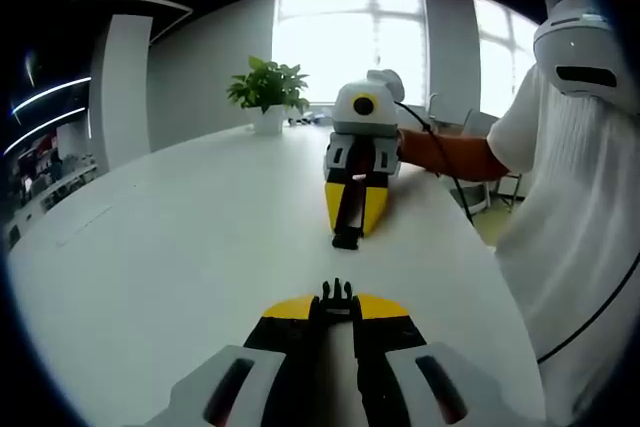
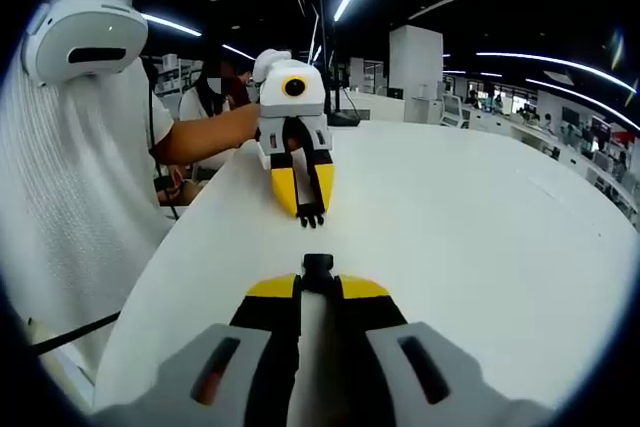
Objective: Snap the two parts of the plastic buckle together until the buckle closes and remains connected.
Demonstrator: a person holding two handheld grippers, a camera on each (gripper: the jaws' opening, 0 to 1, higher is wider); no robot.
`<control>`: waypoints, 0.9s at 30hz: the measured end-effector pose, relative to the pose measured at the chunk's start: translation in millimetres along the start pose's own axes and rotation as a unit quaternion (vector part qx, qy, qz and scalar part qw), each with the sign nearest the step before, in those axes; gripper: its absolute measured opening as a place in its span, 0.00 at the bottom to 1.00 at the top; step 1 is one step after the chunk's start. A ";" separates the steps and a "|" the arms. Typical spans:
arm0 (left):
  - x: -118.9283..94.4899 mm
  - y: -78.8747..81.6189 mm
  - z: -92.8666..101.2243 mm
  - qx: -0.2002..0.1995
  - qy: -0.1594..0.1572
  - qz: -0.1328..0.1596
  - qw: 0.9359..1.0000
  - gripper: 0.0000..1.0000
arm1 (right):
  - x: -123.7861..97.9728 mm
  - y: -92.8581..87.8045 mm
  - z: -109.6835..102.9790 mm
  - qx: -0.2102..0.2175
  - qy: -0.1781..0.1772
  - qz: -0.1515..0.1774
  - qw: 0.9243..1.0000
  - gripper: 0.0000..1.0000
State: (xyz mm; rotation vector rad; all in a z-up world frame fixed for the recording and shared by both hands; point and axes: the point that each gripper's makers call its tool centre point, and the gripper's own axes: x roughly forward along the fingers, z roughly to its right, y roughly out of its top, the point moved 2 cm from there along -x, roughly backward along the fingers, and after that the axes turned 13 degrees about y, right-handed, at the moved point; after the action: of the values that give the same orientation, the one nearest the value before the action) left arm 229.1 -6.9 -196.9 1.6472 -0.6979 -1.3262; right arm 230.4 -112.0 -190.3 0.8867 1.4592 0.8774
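Since each half must meet head-on, the left gripper [image 1: 337,299] clamps the pronged buckle half [image 1: 337,293] facing the right gripper [image 2: 318,273], whose jaws pinch the socket half [image 2: 318,265] above the counter [image 2: 480,207].

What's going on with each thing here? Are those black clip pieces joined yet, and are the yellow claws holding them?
Left gripper: shut on pronged buckle half.
Right gripper: shut on socket buckle half.
Buckle halves: apart, facing each other, not yet snapped.
Potted plant: upright on white table.
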 end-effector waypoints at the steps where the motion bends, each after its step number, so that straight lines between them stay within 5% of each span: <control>1: 0.0 0.0 0.1 0.000 0.000 0.000 1.000 0.12 | -0.2 0.1 0.2 0.000 -0.001 0.000 1.000 0.13; 27: 3.3 2.3 0.2 0.009 -0.014 0.002 1.000 0.12 | 6.8 1.7 -1.5 -0.003 0.009 0.000 1.000 0.13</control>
State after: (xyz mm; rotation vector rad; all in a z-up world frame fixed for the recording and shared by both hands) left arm 230.0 -10.7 -196.4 1.6436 -0.7318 -1.3460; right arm 228.5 -105.2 -191.7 0.8760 1.4719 0.8922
